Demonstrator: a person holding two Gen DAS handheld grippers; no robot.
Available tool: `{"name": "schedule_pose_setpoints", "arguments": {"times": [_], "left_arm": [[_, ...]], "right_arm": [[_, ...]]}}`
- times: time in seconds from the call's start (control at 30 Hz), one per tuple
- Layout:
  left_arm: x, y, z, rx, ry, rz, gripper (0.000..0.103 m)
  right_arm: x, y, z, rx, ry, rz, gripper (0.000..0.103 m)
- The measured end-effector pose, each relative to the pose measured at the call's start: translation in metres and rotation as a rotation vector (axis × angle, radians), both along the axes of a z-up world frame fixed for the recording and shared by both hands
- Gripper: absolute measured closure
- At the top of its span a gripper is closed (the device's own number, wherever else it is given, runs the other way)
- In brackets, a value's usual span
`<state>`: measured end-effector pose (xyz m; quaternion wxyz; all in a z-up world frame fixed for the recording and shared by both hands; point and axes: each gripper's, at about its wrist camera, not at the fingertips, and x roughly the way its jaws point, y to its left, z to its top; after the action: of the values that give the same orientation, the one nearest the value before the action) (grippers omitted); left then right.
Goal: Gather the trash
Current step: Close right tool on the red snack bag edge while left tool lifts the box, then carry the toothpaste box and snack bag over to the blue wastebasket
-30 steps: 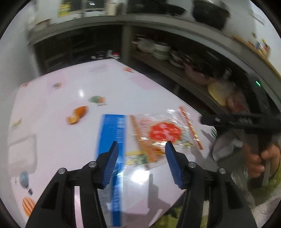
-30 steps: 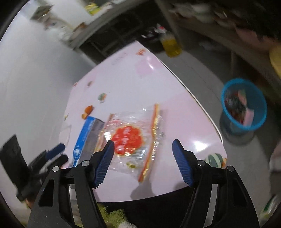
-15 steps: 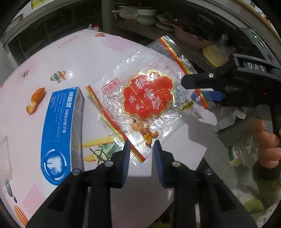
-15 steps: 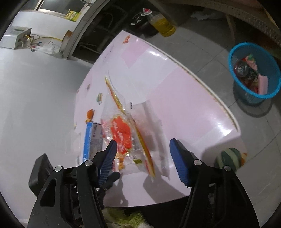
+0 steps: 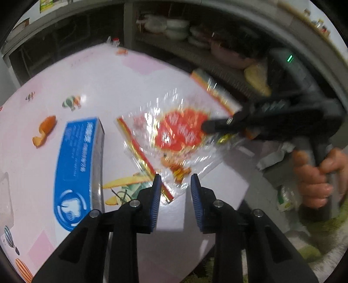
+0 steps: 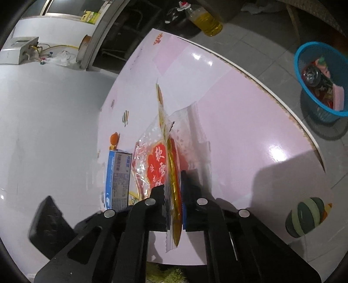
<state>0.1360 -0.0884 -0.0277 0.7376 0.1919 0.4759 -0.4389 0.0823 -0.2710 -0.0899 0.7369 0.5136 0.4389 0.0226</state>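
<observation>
1. Right gripper (image 6: 173, 197), low centre of the right wrist view: just clamped tight on the gold-striped edge of the clear snack bag (image 6: 156, 161), which stands on edge between the two pads.
2. Same bag in the left wrist view (image 5: 174, 139): centre of the frame, red label up, blurred, partly lifted off the pink table (image 5: 108, 82).
3. Right gripper again in the left wrist view (image 5: 208, 127): reaching in from the right edge, black tip on the bag's red label, held by a hand (image 5: 315, 174) at the lower right.
4. Left gripper (image 5: 175, 193), bottom centre of its own view: blue pads narrowed to a small gap, nothing pinched; the bag's near corner lies just ahead of the tips, on the table.
5. Blue toothpaste box (image 5: 76, 169): flat on the table, left of the bag in the left wrist view; in the right wrist view (image 6: 117, 178), just left of the bag.
6. Orange peel (image 5: 44, 132): on the table, left middle of the left wrist view, beyond the box.
7. Blue basket (image 6: 322, 80): on the floor at the upper right of the right wrist view, well apart from the table, with wrappers inside.
8. Bottle of yellow liquid (image 6: 204, 19): on the floor, top centre of the right wrist view.
</observation>
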Motion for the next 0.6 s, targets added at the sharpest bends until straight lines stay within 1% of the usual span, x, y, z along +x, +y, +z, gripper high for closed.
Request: {"name": "schedule_pose_setpoints", "arguments": {"times": [0.07,0.13,0.23,0.3,0.33,0.4,0.5,0.6], "left_arm": [[0.000,0.010,0.014,-0.045,-0.026,0.002,0.074],[0.003,0.023,0.026,-0.062,-0.062,0.026,0.059],[0.015,0.045,0.035,-0.042,-0.103,0.107,0.043],[0.024,0.058,0.036,-0.015,-0.110,0.158,0.038],[0.029,0.064,0.034,0.012,-0.113,0.189,0.035],[0.036,0.072,0.028,0.058,-0.106,0.222,0.034],[0.043,0.076,0.015,0.102,-0.073,0.228,0.034],[0.046,0.073,0.008,0.118,-0.045,0.226,0.034]], "right_arm": [[-0.005,-0.001,0.002,-0.016,0.005,-0.006,0.098],[-0.011,-0.004,0.005,-0.028,0.007,-0.009,0.098],[-0.017,-0.004,0.009,-0.052,0.024,-0.017,0.099],[-0.020,-0.003,0.011,-0.060,0.032,-0.024,0.099],[-0.019,-0.002,0.009,-0.059,0.034,-0.026,0.098],[-0.021,-0.002,0.008,-0.054,0.035,-0.031,0.098],[-0.020,0.000,0.007,-0.051,0.036,-0.033,0.098],[-0.014,0.001,0.008,-0.053,0.037,-0.030,0.098]]}}
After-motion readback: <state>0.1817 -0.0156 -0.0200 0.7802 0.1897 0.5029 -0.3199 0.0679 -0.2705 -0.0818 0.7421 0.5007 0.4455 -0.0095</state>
